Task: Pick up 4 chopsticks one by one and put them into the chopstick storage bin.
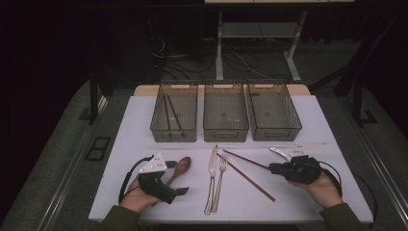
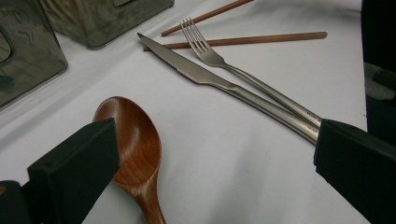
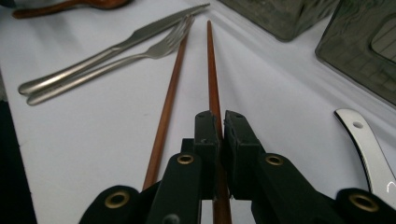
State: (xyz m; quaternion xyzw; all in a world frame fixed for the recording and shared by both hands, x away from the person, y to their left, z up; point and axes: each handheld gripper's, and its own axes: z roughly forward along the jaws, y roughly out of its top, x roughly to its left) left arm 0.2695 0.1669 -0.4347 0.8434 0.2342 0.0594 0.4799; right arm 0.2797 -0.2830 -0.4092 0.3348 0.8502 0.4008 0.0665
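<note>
Right hand-held gripper (image 3: 218,122): jaws pinched tight on one chopstick (image 3: 211,60) near its end.
Chopstick axis: runs straight ahead from those jaws, toward the fork (image 3: 163,44) and knife (image 3: 154,29).
Second chopstick (image 3: 169,100): just left of the jaws, on the desk (image 3: 93,140).
Nearer hand: right.
Left hand-held gripper (image 2: 210,154): wide open, holding nothing, spoon (image 2: 135,144) at one jaw.
Look: slim, reddish-brown wood.
Bins (image 1: 226,115): beyond, well apart.

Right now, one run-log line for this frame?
right gripper: shut on chopstick | left gripper: open beside wooden spoon | knife, fork: on table | left bin: chopsticks inside
</note>
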